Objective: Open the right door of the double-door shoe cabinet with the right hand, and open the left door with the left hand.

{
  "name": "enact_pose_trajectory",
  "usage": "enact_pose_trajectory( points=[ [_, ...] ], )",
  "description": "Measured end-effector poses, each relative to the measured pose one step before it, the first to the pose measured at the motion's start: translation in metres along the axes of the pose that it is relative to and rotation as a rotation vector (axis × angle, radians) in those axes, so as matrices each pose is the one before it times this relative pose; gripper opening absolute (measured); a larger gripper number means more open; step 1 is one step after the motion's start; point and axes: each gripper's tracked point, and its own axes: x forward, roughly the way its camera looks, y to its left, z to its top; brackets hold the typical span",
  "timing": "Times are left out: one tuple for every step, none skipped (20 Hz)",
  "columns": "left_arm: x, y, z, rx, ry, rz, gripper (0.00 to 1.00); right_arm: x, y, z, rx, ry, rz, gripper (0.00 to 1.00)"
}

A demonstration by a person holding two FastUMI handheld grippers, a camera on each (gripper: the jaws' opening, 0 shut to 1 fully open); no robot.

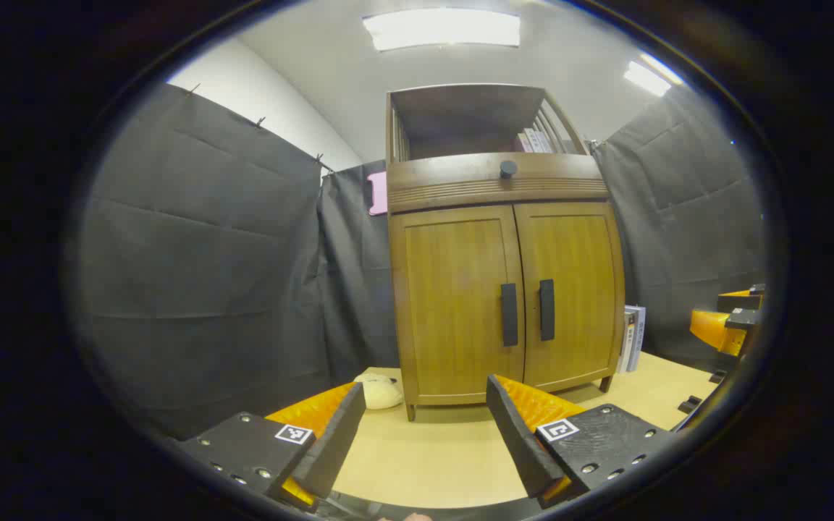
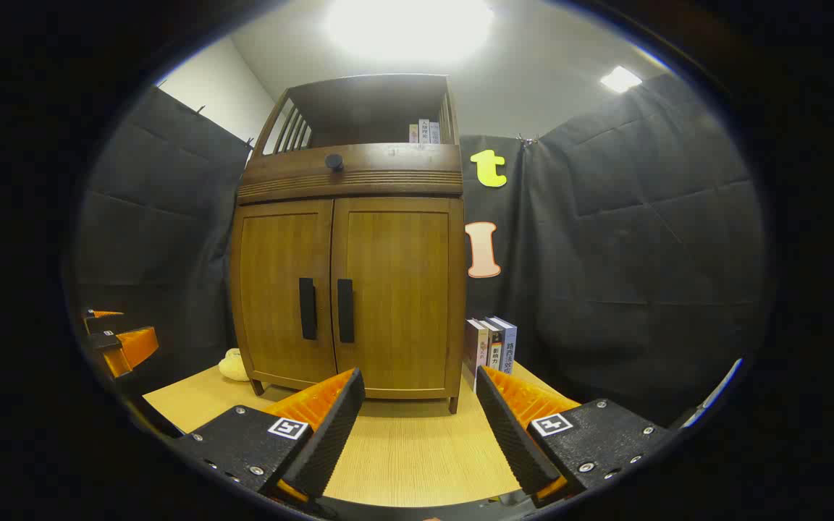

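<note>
Left gripper view shows the cabinet [image 1: 500, 289] standing on the table [image 1: 424, 463], both doors closed, with the left gripper [image 1: 424, 427] hanging back from it, fingers spread and holding nothing. The left handle [image 1: 509, 314] and right handle [image 1: 546, 310] are slim vertical bars just beside each other at the centre seam. In the right gripper view the right gripper [image 2: 420, 416] is likewise spread and empty, short of the cabinet and roughly in line with the right door [image 2: 397, 289].

The closeness of the handles is the main risk: either gripper could clip the wrong bar or pinch both. With both coming to the seam, they may also bump each other. A slanted pull could slip off a bar or drag the cabinet. The right door may swing towards the books [image 2: 491, 344], and the left towards the pale object [image 1: 378, 391] near the foot.
</note>
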Motion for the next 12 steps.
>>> enact_pose_trajectory(
  points=[
    [0.00038,-0.00030,0.00050,0.00055,-0.00162,-0.00044,1.00,-0.00202,-0.00327,-0.00003,0.00192,-0.00049,0.00058,0.96],
    [-0.00155,0.00034,-0.00054,0.00092,-0.00058,-0.00005,1.00,-0.00027,-0.00145,0.00162,0.00109,-0.00111,-0.00050,0.96],
    [-0.00021,-0.00053,0.00045,0.00127,0.00010,0.00034,1.00,-0.00045,-0.00199,0.00012,-0.00010,0.00137,-0.00116,0.96],
    [-0.00015,-0.00030,-0.00027,0.00073,-0.00013,-0.00044,1.00,-0.00038,-0.00114,0.00092,0.00107,0.00011,-0.00195,0.95],
    [-0.00041,-0.00006,0.00013,0.00013,-0.00036,0.00009,1.00,-0.00154,0.00013,0.00120,0.00141,0.00051,0.00015,0.96],
    [0.00008,0.00028,-0.00011,0.00032,0.00019,-0.00182,1.00,0.00059,-0.00010,0.00024,0.00091,0.00092,-0.00112,0.95],
    [0.00025,-0.00005,0.00059,0.00079,0.00027,-0.00055,1.00,-0.00054,-0.00120,0.00035,0.00025,0.00163,-0.00107,0.95],
    [0.00041,0.00015,-0.00105,0.00114,-0.00029,-0.00065,0.98,0.00159,0.00135,0.00084,0.00146,0.00092,-0.00084,0.96],
    [0.00028,0.00009,0.00131,0.00065,-0.00069,-0.00010,0.95,0.00056,0.00055,-0.00061,0.00193,-0.00011,-0.00021,0.96],
    [-0.00094,-0.00028,0.00031,-0.00003,-0.00018,-0.00113,0.93,0.00096,0.00066,0.00115,0.00071,-0.00015,-0.00078,0.95],
    [0.00064,-0.00006,0.00024,0.00045,0.00062,-0.00094,0.90,-0.00049,-0.00045,0.00012,0.00076,-0.00017,0.00014,0.95],
    [0.00006,-0.00030,-0.00099,0.00037,-0.00048,-0.00065,0.88,0.00065,0.00014,0.00098,0.00076,-0.00052,0.00003,0.95]
  ],
)
